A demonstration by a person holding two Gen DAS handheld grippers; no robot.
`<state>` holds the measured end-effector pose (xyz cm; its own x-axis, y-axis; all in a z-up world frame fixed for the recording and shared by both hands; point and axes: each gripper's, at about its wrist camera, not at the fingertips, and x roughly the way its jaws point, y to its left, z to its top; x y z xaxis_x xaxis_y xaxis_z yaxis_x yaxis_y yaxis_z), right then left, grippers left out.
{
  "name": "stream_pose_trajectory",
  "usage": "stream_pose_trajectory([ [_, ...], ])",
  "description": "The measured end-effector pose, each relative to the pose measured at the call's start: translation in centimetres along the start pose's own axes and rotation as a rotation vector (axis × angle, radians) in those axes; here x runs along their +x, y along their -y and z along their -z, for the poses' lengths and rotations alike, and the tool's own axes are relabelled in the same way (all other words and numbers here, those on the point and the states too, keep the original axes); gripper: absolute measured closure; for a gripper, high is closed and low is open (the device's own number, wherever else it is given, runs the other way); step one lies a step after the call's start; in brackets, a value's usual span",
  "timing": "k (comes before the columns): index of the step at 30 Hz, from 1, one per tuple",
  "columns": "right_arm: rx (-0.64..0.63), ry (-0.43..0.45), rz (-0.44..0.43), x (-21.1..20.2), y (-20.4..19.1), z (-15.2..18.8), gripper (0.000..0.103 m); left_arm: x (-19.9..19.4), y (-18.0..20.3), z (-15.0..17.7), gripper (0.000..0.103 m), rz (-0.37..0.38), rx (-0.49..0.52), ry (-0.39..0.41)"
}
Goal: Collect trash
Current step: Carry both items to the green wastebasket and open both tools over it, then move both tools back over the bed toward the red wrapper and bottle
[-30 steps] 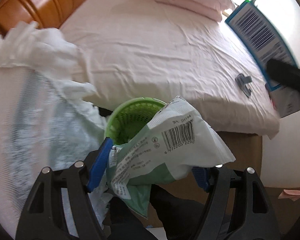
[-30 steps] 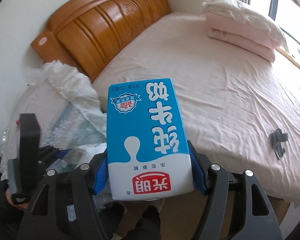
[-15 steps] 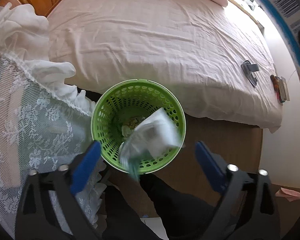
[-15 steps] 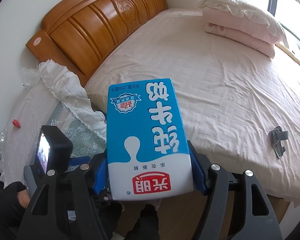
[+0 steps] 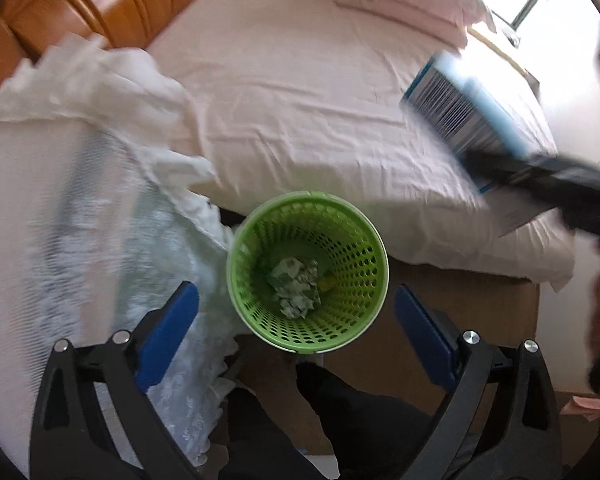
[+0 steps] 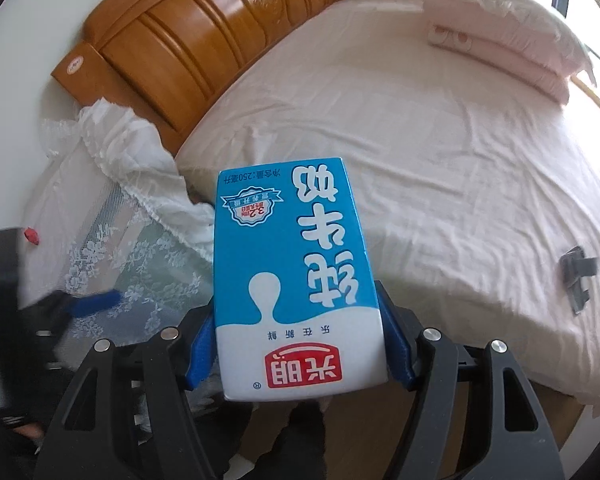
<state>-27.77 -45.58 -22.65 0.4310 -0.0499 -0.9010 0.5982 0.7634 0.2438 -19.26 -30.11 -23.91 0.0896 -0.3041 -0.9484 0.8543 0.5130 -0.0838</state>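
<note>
Since the wrapper [image 5: 296,286] dropped into the bin [image 5: 374,248], my left gripper [image 5: 296,320] had just sprung apart, right gripper [image 6: 298,350] clamped on the milk carton [image 6: 292,280], which I figured could clip the rim.

The green basket [image 5: 307,270] mouth lies open from above, hemmed by bed [image 5: 320,92] and lace cloth [image 5: 100,216].

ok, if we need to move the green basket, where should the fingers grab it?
On the green basket, pinch the rim from above, one finger inside, one outside: it stands upright, open-topped, and looks too wide to span.
</note>
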Motion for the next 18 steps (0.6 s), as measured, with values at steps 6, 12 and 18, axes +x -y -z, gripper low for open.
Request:
stream_pose_trajectory([
  [6, -0.017, -0.1, -0.008, 5.9, -1.8, 1.6, 0.034, -5.3, -2.9, 0.9, 0.008, -0.099, -0.038, 0.109],
  [12, -0.025, -0.201, 0.007, 11.2, -3.6, 3.4, 0.03, -9.2, -6.1, 1.9, 0.008, -0.163, -0.108, 0.172],
  [18, -0.075, -0.28, 0.097, 13.7, -5.3, 4.3, 0.01, -10.0, -7.7, 2.9, 0.008, -0.171, -0.138, 0.171],
])
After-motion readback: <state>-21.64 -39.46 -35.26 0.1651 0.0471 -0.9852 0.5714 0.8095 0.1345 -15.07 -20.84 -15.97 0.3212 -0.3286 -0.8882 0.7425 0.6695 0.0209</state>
